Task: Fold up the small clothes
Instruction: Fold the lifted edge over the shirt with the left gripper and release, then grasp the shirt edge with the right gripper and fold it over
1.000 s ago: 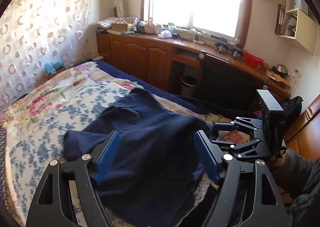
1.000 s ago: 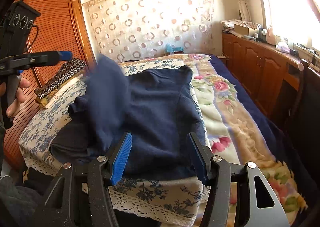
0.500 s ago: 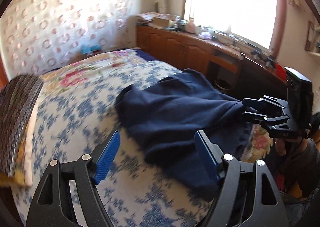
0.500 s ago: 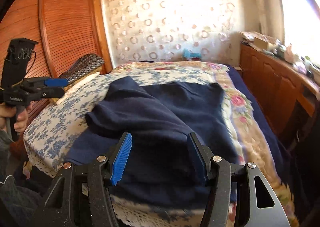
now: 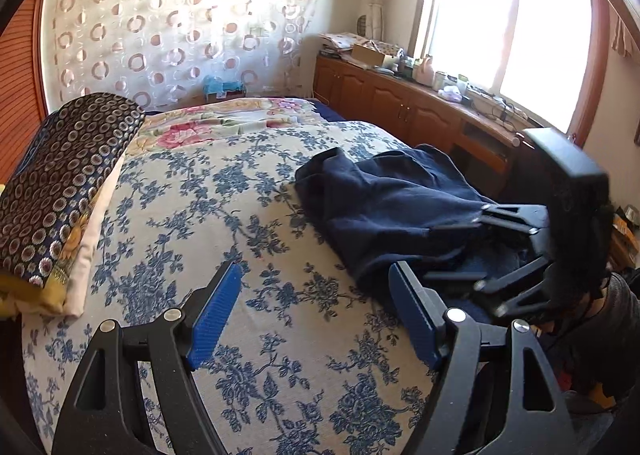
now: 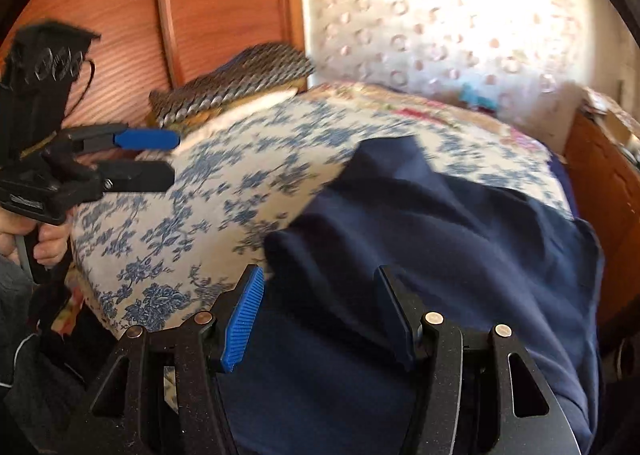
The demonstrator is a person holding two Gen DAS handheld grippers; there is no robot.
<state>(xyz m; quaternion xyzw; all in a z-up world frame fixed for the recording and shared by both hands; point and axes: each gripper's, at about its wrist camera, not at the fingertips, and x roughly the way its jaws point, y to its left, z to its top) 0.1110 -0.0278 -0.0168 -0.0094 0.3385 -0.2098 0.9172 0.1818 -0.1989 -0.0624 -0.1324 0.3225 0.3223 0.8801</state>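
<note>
A dark navy garment (image 5: 384,207) lies rumpled on the right part of the floral bedspread (image 5: 224,215); in the right wrist view it (image 6: 440,247) fills the lower right. My left gripper (image 5: 316,315) is open and empty, over bare bedspread to the left of the garment. It shows at the left of the right wrist view (image 6: 160,159). My right gripper (image 6: 320,315) is open over the garment's near edge, nothing held. It shows at the right of the left wrist view (image 5: 472,251), at the garment's edge.
A folded patterned blanket (image 5: 60,183) sits at the left side of the bed by a wooden wardrobe (image 6: 180,15). Wooden cabinets (image 5: 400,103) with clutter run under the window on the right. A curtain (image 5: 168,27) hangs behind the bed.
Both grippers swung left and away from the garment. The garment dropped from a raised fold to a rumpled heap on the bed's right part. Both grippers stayed open.
</note>
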